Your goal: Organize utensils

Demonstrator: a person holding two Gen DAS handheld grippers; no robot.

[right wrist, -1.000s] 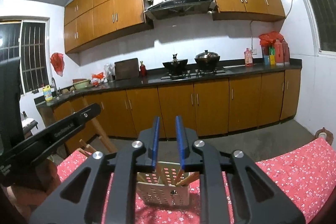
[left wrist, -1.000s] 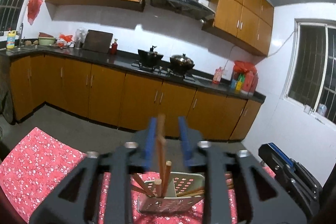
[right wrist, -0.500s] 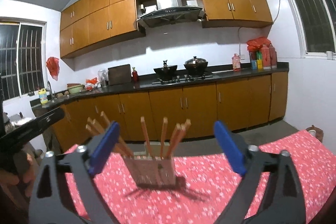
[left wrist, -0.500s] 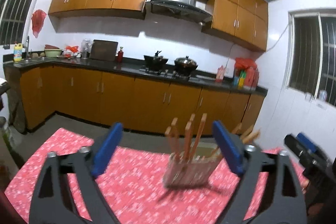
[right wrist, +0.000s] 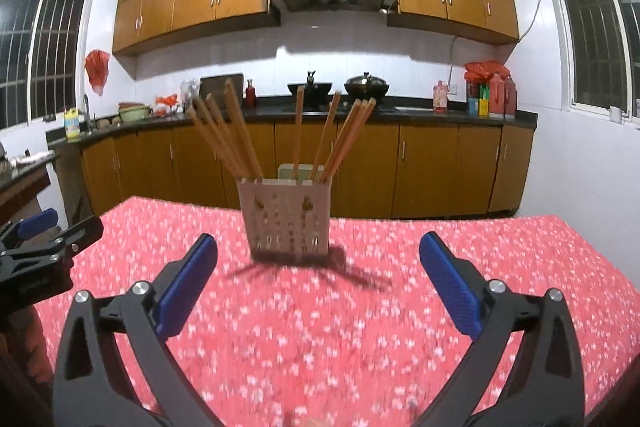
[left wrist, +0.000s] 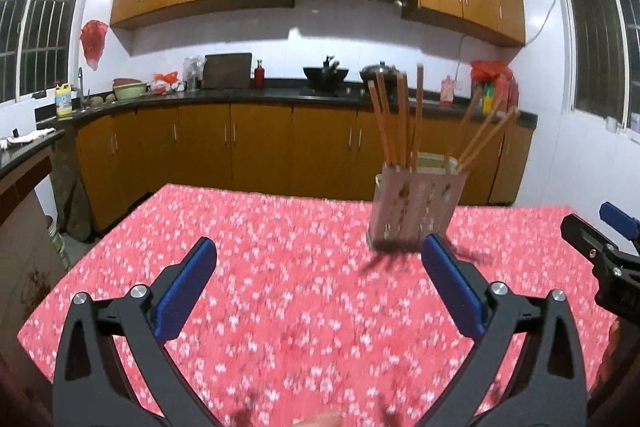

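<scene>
A perforated pale utensil holder (left wrist: 416, 209) (right wrist: 286, 215) stands upright on the red flowered tablecloth (left wrist: 280, 287) (right wrist: 360, 307). Several wooden chopsticks (left wrist: 400, 119) (right wrist: 240, 135) stick up out of it, fanned to both sides. My left gripper (left wrist: 318, 271) is open and empty, back from the holder and to its left. My right gripper (right wrist: 318, 267) is open and empty, facing the holder from the near side. The right gripper shows at the right edge of the left wrist view (left wrist: 600, 247); the left gripper shows at the left edge of the right wrist view (right wrist: 44, 243).
Behind the table runs a kitchen counter (left wrist: 240, 95) with wooden cabinets, a stove with a wok (right wrist: 310, 89) and a lidded pot (right wrist: 366, 85), bottles and a sink at the left. The table's far edge (right wrist: 400, 219) lies just behind the holder.
Both grippers have opened and pulled back and lower from the holder. The chopstick held by the left gripper a second ago stands in the holder now.
</scene>
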